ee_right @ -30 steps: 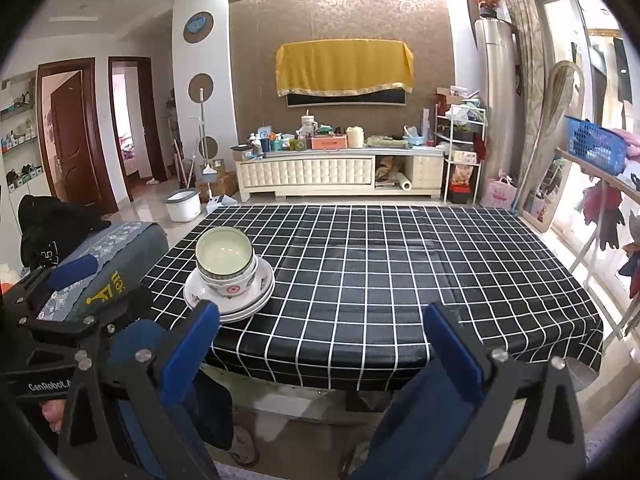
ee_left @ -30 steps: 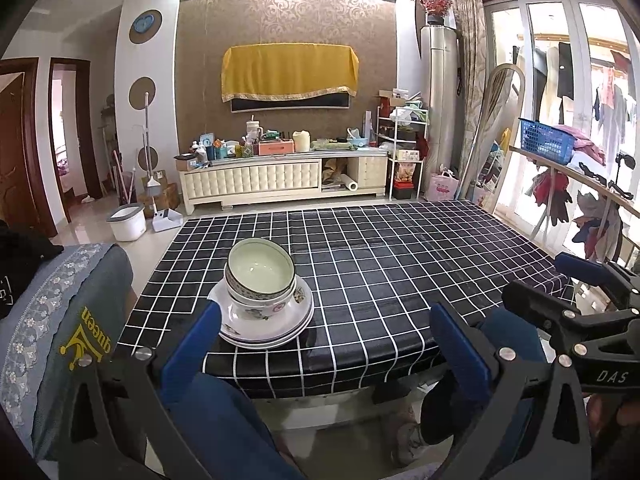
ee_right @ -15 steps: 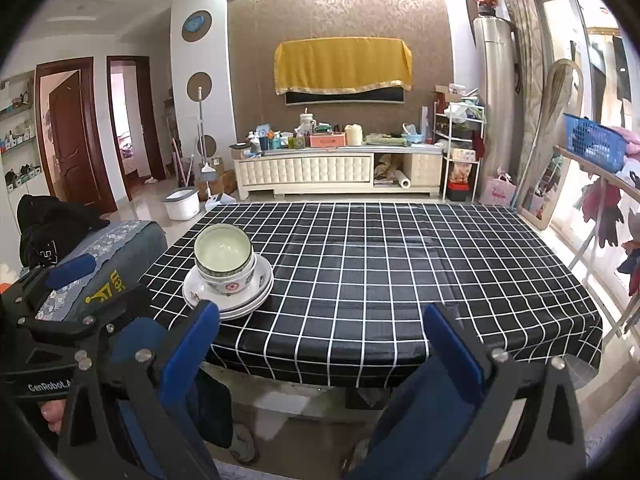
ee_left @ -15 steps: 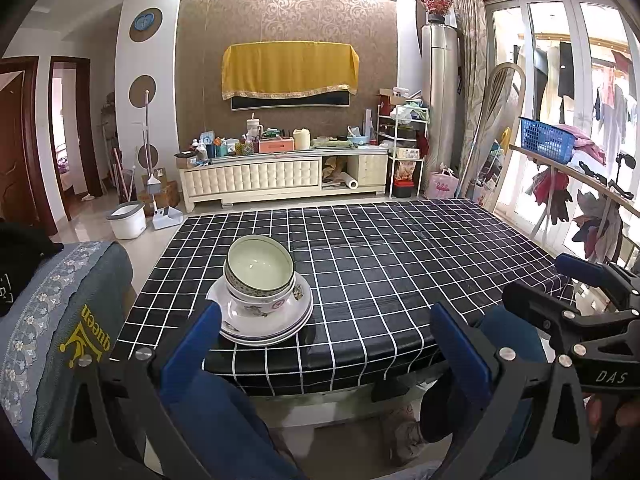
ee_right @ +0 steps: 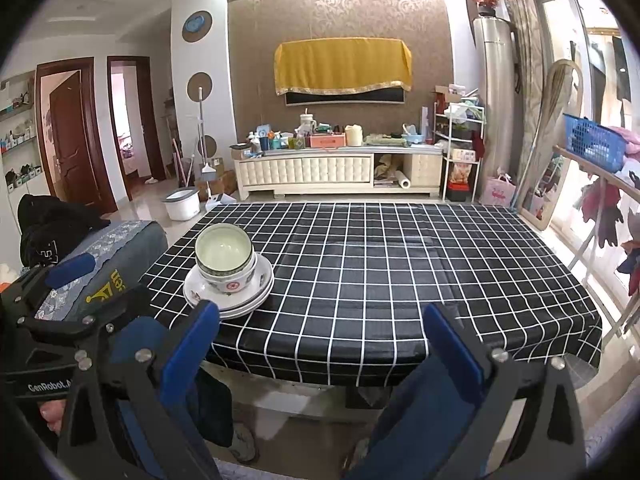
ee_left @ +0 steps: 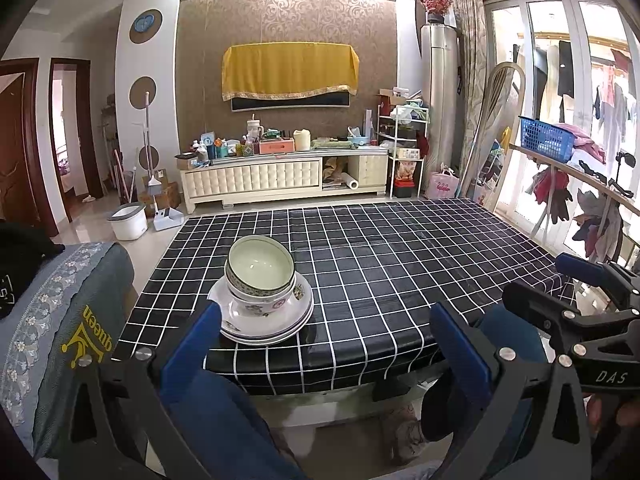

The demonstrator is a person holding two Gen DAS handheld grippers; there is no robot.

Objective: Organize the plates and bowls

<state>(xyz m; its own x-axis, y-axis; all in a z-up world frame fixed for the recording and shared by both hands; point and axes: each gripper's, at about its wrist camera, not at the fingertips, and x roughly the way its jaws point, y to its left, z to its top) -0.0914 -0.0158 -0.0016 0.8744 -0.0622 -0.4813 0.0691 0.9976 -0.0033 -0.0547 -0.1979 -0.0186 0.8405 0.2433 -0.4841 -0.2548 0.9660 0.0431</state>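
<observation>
Table [ee_left: 400,280] under black checked cloth filled most of the room's middle. Bowls [ee_left: 260,272] sat nested on stacked plates [ee_left: 266,326] near the table's front left corner. Left gripper [ee_left: 326,338] and right gripper [ee_right: 320,336] hung off the front edge, fingers wide, holding nothing. Cream cabinet [ee_left: 280,178] stood against the far wall.

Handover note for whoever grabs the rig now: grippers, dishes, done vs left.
Left gripper: open, empty, held off the near table edge.
Right gripper: open, empty, also short of the table.
Dishes: two bowls nested on a stack of plates, at the near left corner of the checked tablecloth. The top bowl sits tilted.
Done: everything appears gathered in one pile.
Left: probably nothing beyond squaring up the tilted top bowl, if wanted.
</observation>
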